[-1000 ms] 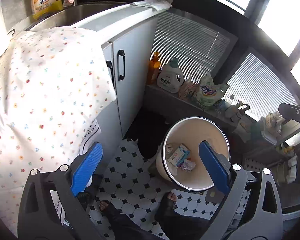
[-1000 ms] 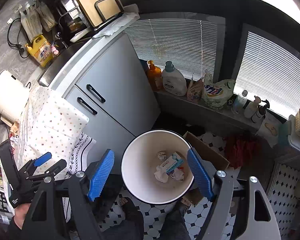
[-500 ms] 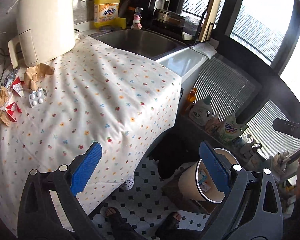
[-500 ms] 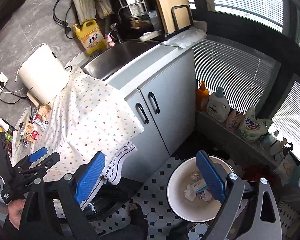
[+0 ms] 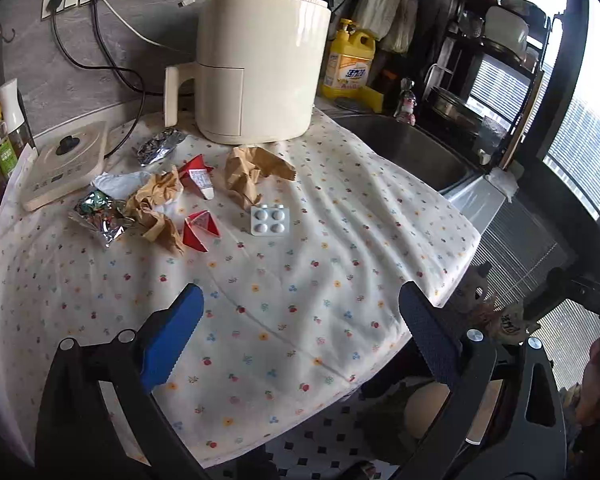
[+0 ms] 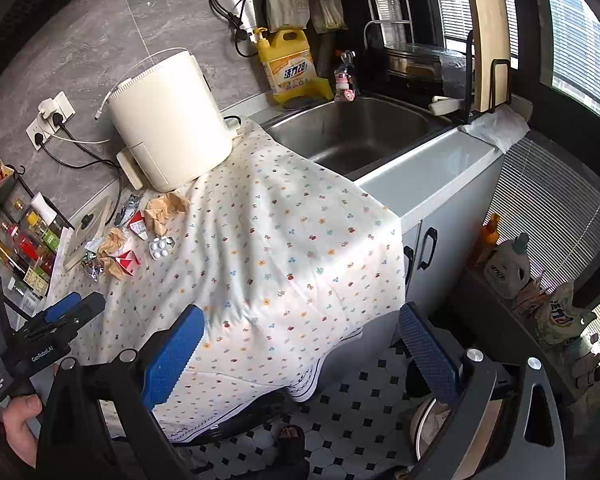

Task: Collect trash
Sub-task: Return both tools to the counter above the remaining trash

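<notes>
Both views have swung away from the white bin, seen a second ago with scraps inside, and back to the floral tablecloth (image 5: 340,240); I judge one drop done and another pickup beginning. Remaining trash lies at ten o'clock: foil wrapper (image 5: 100,216), crumpled brown paper (image 5: 252,172), red cartons (image 5: 200,230), blister pack (image 5: 269,220). The left gripper (image 5: 300,336) gapes wide, empty, above the cloth. The right gripper (image 6: 300,344) also spreads fully, holding nothing.
</notes>
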Available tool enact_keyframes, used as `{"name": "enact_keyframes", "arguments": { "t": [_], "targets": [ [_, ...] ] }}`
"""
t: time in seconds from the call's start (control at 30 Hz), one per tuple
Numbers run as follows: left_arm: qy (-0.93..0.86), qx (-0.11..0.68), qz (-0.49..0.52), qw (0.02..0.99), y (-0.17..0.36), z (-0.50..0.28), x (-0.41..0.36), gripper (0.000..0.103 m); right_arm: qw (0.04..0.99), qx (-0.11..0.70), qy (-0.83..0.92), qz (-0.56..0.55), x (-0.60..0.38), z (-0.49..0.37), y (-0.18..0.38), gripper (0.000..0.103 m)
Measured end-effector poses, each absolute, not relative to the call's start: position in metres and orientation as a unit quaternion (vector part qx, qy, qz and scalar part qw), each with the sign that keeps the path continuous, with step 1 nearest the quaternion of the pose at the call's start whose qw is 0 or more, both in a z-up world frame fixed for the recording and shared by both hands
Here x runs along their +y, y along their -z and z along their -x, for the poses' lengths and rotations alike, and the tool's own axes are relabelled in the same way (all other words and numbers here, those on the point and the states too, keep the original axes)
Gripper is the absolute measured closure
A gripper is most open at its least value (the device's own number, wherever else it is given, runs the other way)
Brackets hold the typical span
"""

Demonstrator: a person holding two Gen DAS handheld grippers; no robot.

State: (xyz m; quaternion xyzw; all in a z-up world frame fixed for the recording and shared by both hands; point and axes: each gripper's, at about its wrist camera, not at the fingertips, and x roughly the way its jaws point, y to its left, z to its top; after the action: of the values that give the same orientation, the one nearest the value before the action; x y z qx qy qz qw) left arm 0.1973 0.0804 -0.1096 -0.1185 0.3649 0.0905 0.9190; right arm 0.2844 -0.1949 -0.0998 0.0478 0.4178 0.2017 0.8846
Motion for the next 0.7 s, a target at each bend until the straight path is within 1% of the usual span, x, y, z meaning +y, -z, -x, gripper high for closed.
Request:
{"name": "enact_keyframes", "arguments": {
  "t": [0.13, 0.5, 0.7],
  "targets": [
    [-0.128, 0.353, 0.134, 0.917, 0.106, -0.186, 0.115, 0.006, 0.888, 0.403, -0.219, -0.038, -0.157, -0.289, 0.097, 0.008],
    [-0.204, 0.324, 0.176, 0.907, 0.105, -0.169, 0.192, 0.006, 0.884, 0.399, -0.242, -0.013, -0.070, -0.311, 0.100, 0.008],
    [-0.228, 0.312, 0.174, 0.906, 0.110, -0.171, 0.225, 0.006, 0.893, 0.385, -0.235, -0.002, -0.027, -0.317, 0.105, 0.008]
  ]
}}
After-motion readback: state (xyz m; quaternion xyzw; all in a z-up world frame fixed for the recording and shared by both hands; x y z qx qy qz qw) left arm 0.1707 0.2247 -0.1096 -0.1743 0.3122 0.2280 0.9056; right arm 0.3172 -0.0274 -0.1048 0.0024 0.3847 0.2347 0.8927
